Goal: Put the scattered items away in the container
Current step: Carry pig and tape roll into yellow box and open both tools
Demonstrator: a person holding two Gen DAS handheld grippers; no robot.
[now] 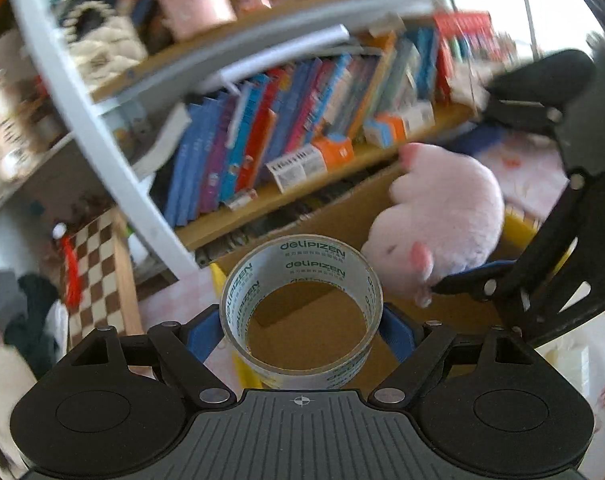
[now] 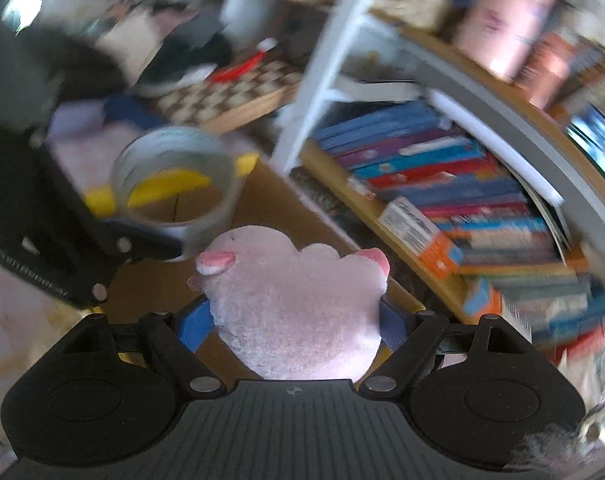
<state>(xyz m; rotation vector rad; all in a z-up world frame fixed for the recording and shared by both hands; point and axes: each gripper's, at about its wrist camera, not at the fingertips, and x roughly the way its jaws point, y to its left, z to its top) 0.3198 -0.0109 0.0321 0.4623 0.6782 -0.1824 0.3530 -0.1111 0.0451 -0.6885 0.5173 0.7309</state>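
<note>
My left gripper (image 1: 300,330) is shut on a roll of clear packing tape (image 1: 301,308) and holds it above a cardboard box (image 1: 342,216) with yellow edges. My right gripper (image 2: 294,322) is shut on a pink plush toy (image 2: 298,308) and holds it above the same box (image 2: 262,200). In the left wrist view the plush (image 1: 442,224) and the right gripper (image 1: 474,280) hang at the right. In the right wrist view the tape roll (image 2: 174,184) and the left gripper (image 2: 114,240) are at the left.
A bookshelf (image 1: 286,128) full of books stands just behind the box, with a white frame post (image 1: 82,116). A chessboard (image 1: 98,276) leans at the left. Pink patterned cloth (image 1: 534,176) lies around the box. Clothes and clutter (image 2: 190,52) lie further back.
</note>
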